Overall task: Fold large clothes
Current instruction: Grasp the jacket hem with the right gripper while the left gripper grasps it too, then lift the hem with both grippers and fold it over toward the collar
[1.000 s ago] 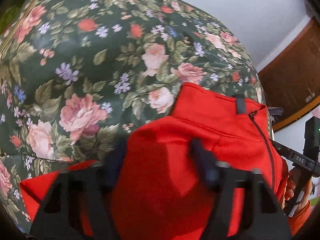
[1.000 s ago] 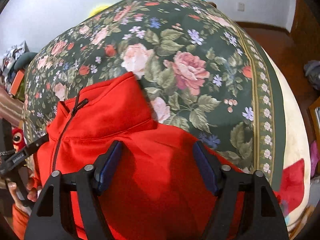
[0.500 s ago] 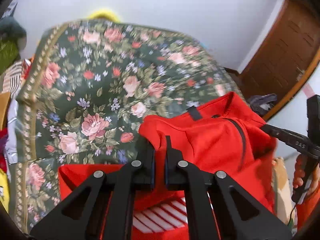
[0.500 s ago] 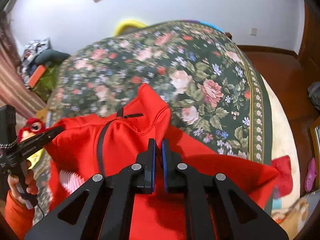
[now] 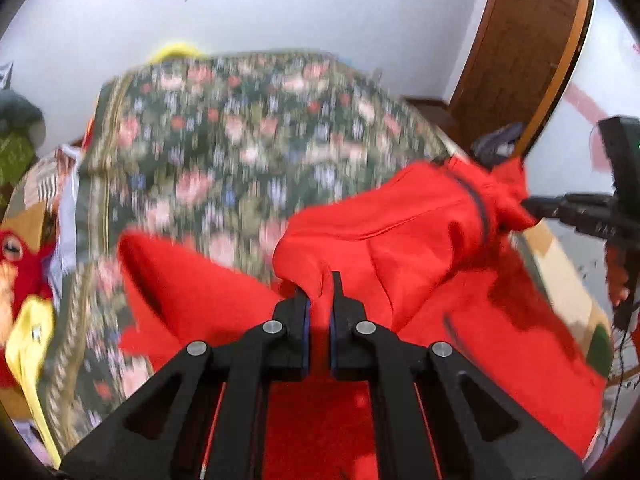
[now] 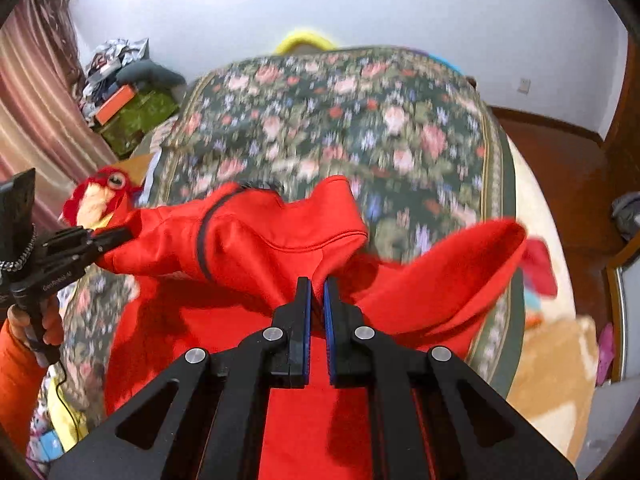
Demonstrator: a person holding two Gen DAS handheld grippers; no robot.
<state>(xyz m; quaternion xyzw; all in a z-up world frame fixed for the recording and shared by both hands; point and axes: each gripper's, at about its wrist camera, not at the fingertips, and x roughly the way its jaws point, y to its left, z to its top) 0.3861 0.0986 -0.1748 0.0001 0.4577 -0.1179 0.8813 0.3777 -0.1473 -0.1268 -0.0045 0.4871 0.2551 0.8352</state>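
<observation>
Red fleece zip-neck jacket (image 5: 420,232) hangs mid-frame above a floral bedspread (image 5: 248,128), clenched by left tongs (image 5: 319,292) and right tongs (image 6: 317,296).

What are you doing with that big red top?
A person holds a gripper in each hand. The left gripper and the right gripper are both shut on the red jacket, lifting it above the flowery bedspread. It hangs bunched between them, not folded yet.

Matt red fleece jacket (image 6: 256,240); floral woven bedspread (image 6: 360,120) (cloth); glossy wooden door (image 5: 528,32)
</observation>
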